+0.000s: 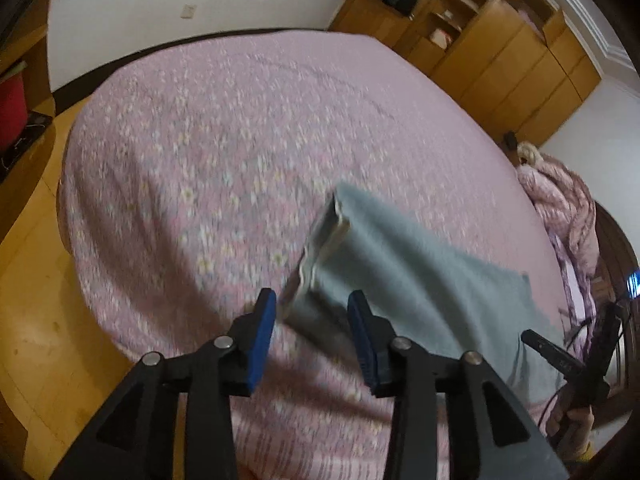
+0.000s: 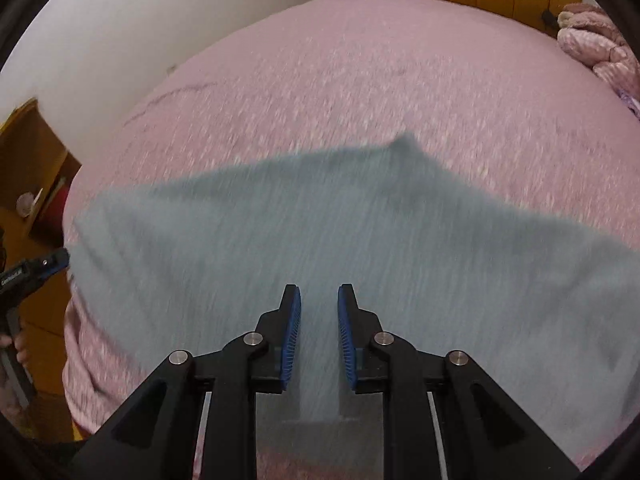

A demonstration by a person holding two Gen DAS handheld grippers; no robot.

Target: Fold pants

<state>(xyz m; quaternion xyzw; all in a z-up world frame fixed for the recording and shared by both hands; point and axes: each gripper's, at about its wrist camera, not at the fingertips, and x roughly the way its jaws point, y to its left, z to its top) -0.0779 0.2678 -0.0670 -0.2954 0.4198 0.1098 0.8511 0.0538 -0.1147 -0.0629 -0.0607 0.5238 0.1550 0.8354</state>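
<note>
Grey-blue cotton pants (image 2: 320, 232) spread on the pink flowered bed sheet (image 1: 208, 144).

The left claw (image 1: 312, 304) hovers with jaws wide over the pants' waistband edge (image 1: 320, 236), holding nothing; the right claw (image 2: 319, 300) stands narrowly parted above the cloth, empty.

Pink floral bedsheet (image 1: 208, 152) covers the bed. Wooden cabinets (image 1: 508, 60) stand far right. A bundled pink quilt (image 2: 600, 48) lies at the right edge.
</note>
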